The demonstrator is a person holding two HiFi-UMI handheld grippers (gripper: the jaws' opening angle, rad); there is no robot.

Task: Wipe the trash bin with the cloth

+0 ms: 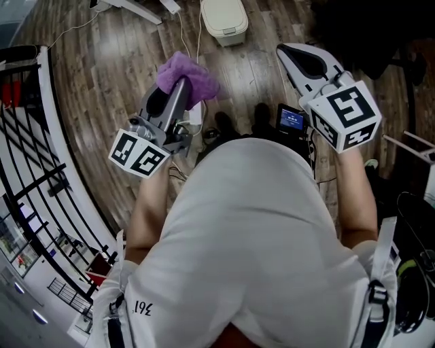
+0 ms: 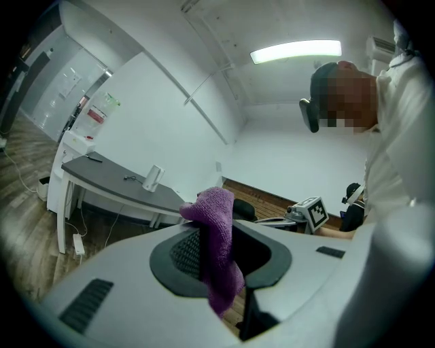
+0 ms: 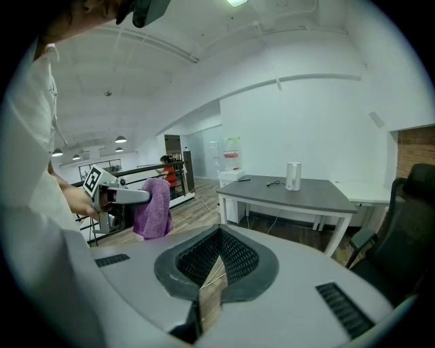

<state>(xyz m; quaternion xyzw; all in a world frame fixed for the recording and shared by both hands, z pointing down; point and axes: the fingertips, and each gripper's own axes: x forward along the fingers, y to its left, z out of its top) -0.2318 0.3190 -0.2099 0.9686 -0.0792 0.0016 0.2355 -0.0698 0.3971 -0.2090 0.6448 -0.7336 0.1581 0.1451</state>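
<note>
Purple cloth in the left claw. The left and the right claw are pale grey with black, mesh-patterned pads. The cube behind each carries black-and-white square markers. Beyond the claws, the bin is cream and the floor is brown wood grain.

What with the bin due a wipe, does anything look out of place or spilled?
Nothing stands out: left gripper shut on the purple cloth, right gripper shut and empty, trash bin upright on the floor, lid closed.
</note>
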